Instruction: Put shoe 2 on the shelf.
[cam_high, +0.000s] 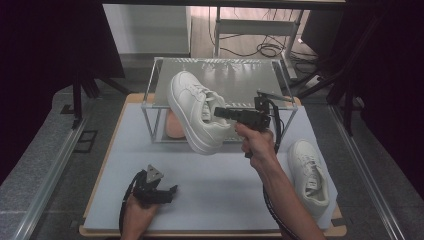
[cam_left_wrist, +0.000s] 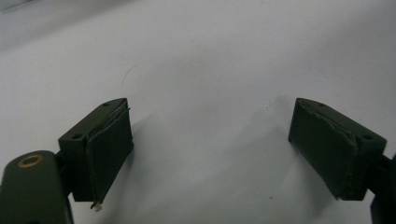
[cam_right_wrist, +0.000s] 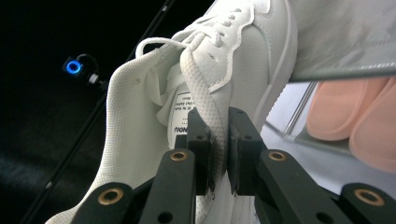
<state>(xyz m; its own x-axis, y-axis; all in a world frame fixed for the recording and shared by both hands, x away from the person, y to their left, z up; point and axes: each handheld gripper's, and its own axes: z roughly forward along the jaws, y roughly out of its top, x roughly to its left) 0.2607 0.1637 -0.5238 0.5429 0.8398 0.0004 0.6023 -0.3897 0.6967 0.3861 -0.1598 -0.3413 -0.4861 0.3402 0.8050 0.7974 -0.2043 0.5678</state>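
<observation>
So from the high view, there's a small clear shelf rack (cam_high: 220, 75) with a metal frame sitting at the back of the desk (cam_high: 215, 185). The lower level has something pinkish-orange (cam_high: 173, 126) tucked in it, and the top panel looks flat and shiny. A white sneaker (cam_high: 192, 112) is tilted with its toe up on the rack's top level and its heel hanging off the front edge, held there by the right gripper (cam_high: 220, 113). The right hand (cam_high: 256, 142) is wrapped around the handle, forearm reaching in from the bottom right. A second white sneaker (cam_high: 310, 175) lies flat on the desk's right side, well apart from the rack. The left gripper (cam_high: 170, 192) sits low near the front left with the left hand (cam_high: 137, 212) under it, pointing right.

Left gripper view: the jaws are spread wide with nothing between them, just the plain pale desk surface (cam_left_wrist: 201, 70) below. The pads (cam_left_wrist: 109, 154) look dark and rubbery, a bit worn at the edges.

Right gripper view: the jaws are closed down tight on the sneaker (cam_right_wrist: 243, 51), pinching the collar and a flat woven lace (cam_right_wrist: 203, 100) right by the tongue label. The lining is meshy, the outer is smooth with a thick sole. Off to the right are a pair of soft pink shoes (cam_right_wrist: 355, 116) under the rack's clear top panel (cam_right_wrist: 345, 37).
</observation>
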